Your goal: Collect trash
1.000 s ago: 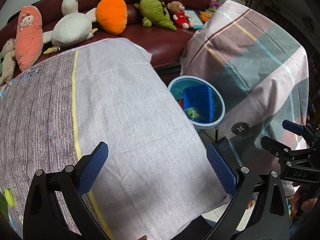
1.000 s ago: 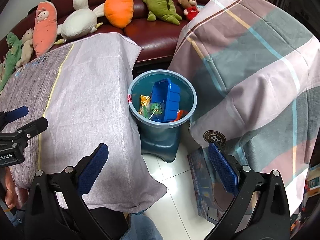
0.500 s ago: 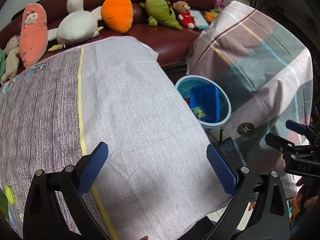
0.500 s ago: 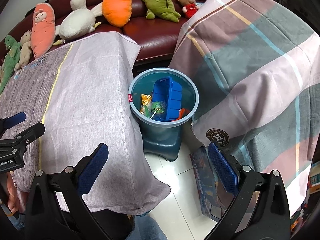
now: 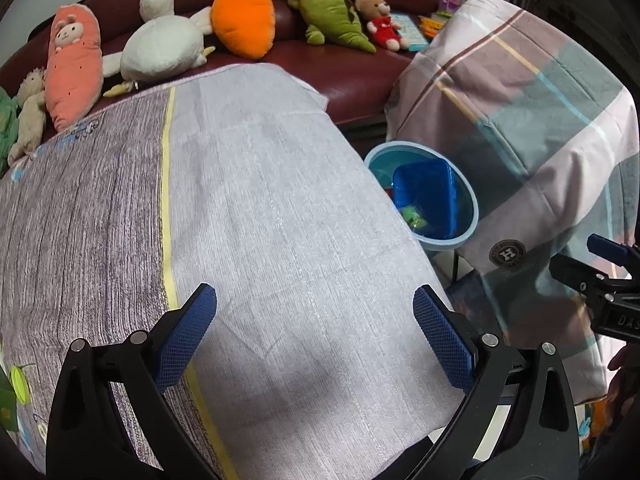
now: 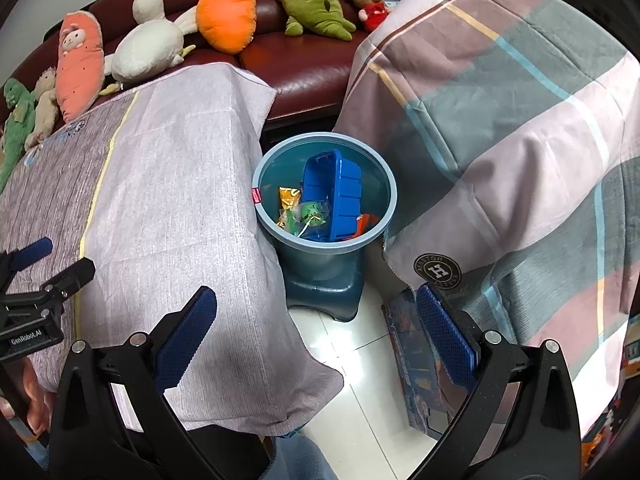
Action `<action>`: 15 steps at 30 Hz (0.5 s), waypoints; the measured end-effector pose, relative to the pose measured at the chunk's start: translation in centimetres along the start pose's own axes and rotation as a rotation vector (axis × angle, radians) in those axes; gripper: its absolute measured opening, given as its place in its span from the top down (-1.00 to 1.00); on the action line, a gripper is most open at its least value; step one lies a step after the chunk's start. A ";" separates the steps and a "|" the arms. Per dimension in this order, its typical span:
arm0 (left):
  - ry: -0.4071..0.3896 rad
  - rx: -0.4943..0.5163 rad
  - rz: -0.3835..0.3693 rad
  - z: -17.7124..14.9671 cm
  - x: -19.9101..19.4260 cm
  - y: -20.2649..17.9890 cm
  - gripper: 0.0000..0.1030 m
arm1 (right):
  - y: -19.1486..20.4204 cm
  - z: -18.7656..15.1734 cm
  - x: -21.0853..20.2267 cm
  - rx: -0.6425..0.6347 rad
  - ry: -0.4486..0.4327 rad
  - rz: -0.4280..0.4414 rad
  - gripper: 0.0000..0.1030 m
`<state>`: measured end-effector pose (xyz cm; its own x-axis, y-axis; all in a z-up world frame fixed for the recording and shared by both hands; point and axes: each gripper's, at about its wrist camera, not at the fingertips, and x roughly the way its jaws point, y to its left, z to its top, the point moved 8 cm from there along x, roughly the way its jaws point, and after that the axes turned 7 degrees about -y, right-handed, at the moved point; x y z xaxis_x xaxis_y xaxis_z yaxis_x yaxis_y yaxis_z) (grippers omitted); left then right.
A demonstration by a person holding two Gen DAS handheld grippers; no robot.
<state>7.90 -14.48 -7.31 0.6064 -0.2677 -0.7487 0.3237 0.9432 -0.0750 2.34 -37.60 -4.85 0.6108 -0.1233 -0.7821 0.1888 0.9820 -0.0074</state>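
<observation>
Holding the left gripper (image 5: 314,336) level and pointing forward, blue-padded fingers (image 5: 188,336) spread wide, gripping nothing. Keeping the right gripper (image 6: 316,336) alongside in like pose, jaws wide apart, pads (image 6: 446,340) bare, nothing between them.

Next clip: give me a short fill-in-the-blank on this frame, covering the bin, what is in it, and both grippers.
1. The round bin stands on the floor between two ____-covered surfaces.
2. The largest thing inside the bin is a ____ plastic crate.
3. The left gripper and the right gripper both have their fingers ____, holding nothing.
4. The orange carrot toy sits on the dark red ____.

Missing words: cloth; blue; open; sofa
</observation>
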 end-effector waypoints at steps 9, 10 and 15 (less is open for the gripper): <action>0.007 0.012 0.011 -0.4 0.7 -0.1 -0.92 | -0.4 0.2 1.0 0.021 0.001 -0.014 -0.87; 0.007 0.014 0.013 -0.5 0.8 -0.1 -0.92 | -0.5 0.2 1.1 0.024 0.003 -0.015 -0.87; 0.014 0.019 0.024 -0.6 1.3 0.0 -0.92 | -0.6 0.1 2.0 0.036 0.016 -0.015 -0.87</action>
<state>8.24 -14.68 -8.66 0.6041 -0.2426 -0.7590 0.3235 0.9452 -0.0446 3.54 -38.41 -6.35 0.5950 -0.1358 -0.7921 0.2256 0.9742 0.0025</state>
